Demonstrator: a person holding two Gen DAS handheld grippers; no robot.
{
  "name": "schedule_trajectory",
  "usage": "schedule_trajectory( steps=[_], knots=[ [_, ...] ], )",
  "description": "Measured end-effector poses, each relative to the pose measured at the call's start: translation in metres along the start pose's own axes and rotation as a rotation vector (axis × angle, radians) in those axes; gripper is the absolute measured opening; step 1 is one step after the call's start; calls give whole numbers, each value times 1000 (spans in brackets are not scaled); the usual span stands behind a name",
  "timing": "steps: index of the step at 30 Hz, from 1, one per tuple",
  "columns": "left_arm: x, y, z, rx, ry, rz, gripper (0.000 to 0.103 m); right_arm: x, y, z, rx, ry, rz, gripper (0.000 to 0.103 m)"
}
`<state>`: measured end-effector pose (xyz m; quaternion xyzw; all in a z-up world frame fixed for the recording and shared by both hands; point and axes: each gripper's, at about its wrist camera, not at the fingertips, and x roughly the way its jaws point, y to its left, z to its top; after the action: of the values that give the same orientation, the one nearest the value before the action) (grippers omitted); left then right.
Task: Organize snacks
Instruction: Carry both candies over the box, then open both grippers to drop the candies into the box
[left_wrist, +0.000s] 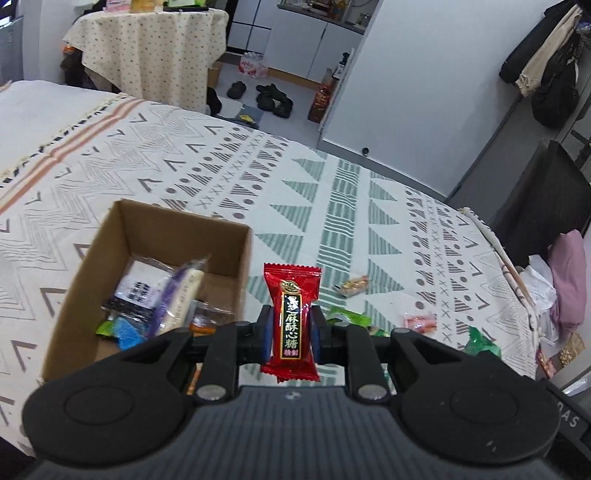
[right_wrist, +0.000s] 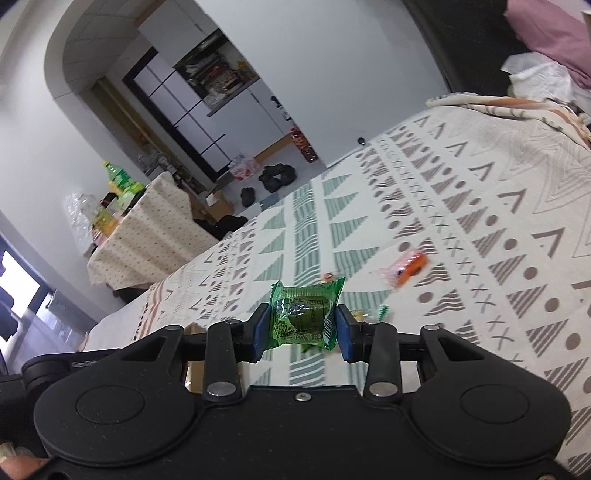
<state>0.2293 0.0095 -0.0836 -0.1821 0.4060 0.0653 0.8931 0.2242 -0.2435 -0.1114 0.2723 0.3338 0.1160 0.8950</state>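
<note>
Left hand-held gripper (left_wrist: 290, 328) is clenching a red candy (left_wrist: 291, 321) right of the cardboard box (left_wrist: 88, 280); right hand-held gripper (right_wrist: 301, 328) is grasping a green candy (right_wrist: 304, 317). Releasing early is risking both landing on the bed (left_wrist: 332, 206).

There is one cardboard box (left_wrist: 110, 258) on the bed (left_wrist: 332, 192). There are two tools. The left tool (left_wrist: 291, 330) pinches one red candy (left_wrist: 291, 321). The right tool (right_wrist: 302, 328) pinches one green candy (right_wrist: 303, 319).

Loose on the bed in the left view, I count about five snacks: one gold candy (left_wrist: 355, 285), one pink candy (left_wrist: 421, 320), and three green packets (left_wrist: 349, 316) (left_wrist: 480, 341) (left_wrist: 378, 331), partly hidden.

Inside the box there is a pile of wrapped snacks (left_wrist: 159, 295). They overlap too much to count for sure, but there are at least five.

In the right view there is one orange candy (right_wrist: 406, 267) on the bed.
</note>
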Motion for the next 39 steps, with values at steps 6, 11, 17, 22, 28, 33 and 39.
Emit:
schedule_trajectory(
  steps=[6,11,17,22,28,33,39],
  knots=[
    [-7,21,7,-47,-6,-6,19,3,21,-6,-32,8,13,37],
    [-15,41,14,-93,-9,-1,19,9,42,-14,-64,31,29,37],
    [-26,67,22,-158,-21,-1,19,15,73,-25,-113,62,63,37],
    [-28,87,23,-202,-12,-7,19,23,95,-36,-143,96,88,37],
    [-28,105,24,-252,2,15,19,35,116,-47,-161,132,108,37],
    [-28,109,26,-255,5,24,19,43,129,-60,-171,161,127,37],
    [-27,116,26,-284,11,54,25,51,141,-73,-188,197,136,37]
  ],
)
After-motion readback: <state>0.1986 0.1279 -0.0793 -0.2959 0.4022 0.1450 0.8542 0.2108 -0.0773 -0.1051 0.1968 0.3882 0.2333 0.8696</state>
